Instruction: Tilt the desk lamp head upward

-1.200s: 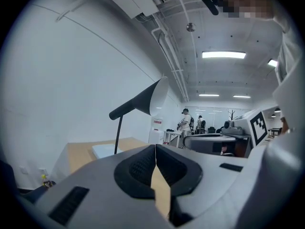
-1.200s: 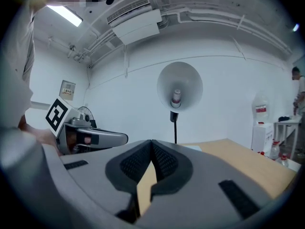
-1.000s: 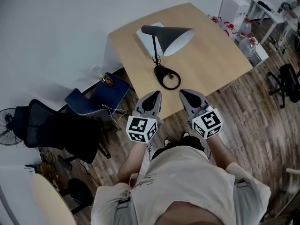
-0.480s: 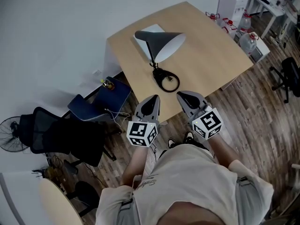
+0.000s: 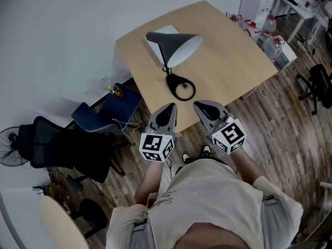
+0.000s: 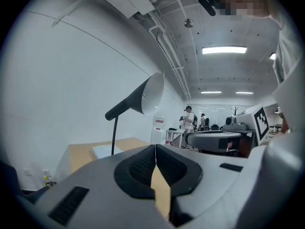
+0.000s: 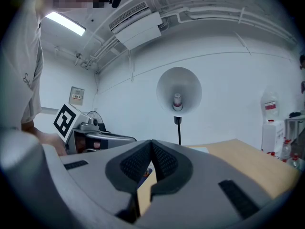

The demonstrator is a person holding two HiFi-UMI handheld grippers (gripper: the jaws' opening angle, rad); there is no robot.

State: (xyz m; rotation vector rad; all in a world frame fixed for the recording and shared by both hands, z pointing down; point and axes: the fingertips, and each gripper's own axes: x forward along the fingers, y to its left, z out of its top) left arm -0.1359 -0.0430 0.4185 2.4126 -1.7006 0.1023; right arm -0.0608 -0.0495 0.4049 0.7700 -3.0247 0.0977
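Desk lamp point(image 5: 168, 43) stands near the far left corner of the table point(image 5: 228, 61), its dark cone shade angled on a thin stem with the white opening turned toward the person, its ring base point(image 5: 173, 80) closer to the near edge. A white sheet point(image 5: 165, 31) lies under the shade. Left tongs point(image 5: 170, 108) and right tongs point(image 5: 201, 106) hover side by side just off the near edge, short of the base, both clenched on nothing. A blue chair point(image 5: 116, 105) and a black chair point(image 5: 62, 147) stand on the floor to the left.

No print, label or number here is clear enough to read.
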